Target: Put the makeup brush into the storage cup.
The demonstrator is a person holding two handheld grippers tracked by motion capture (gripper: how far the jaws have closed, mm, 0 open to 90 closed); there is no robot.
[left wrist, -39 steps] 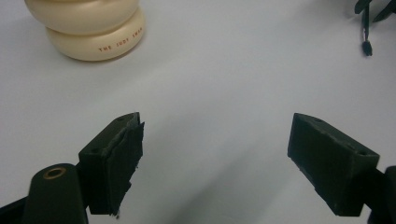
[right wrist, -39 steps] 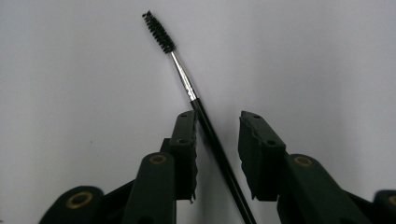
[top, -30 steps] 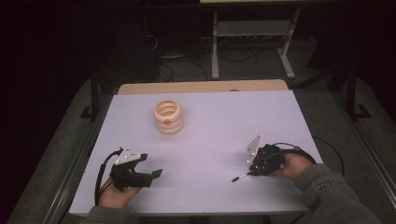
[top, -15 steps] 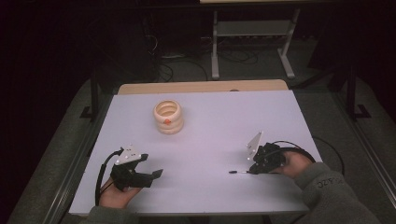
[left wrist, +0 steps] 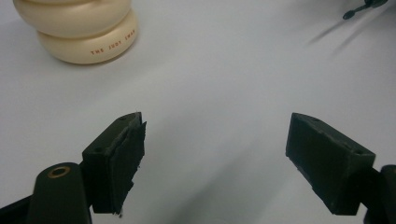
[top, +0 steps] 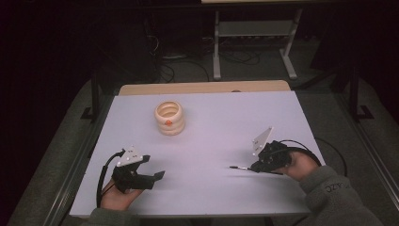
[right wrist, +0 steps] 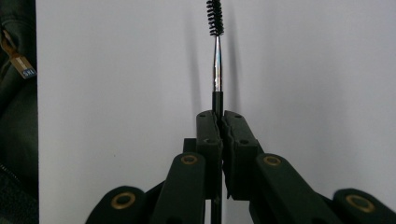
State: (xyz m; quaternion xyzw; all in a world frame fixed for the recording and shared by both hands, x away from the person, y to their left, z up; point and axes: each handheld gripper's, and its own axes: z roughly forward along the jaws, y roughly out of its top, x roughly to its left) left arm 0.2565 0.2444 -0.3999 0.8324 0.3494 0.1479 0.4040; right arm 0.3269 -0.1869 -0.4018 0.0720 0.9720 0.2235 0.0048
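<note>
My right gripper lies low over the white table at the right, shut on the black handle of a small spiral-bristle brush. The brush points left, about level. In the right gripper view the jaws meet on the handle and the brush sticks straight out with its bristles at the top. My left gripper rests at the near left, open and holding nothing; its pads stand wide apart. A cream ribbed ring-shaped holder stands at the back left, also seen as the holder.
A wooden strip borders the table's far edge, and beyond it are a metal stand and floor cables. A dark sleeve shows at the left of the right gripper view. The brush tip shows far off in the left gripper view.
The brush in my right gripper has swung from tilted down-left to about level, its tip a little higher. My left gripper has not moved.
</note>
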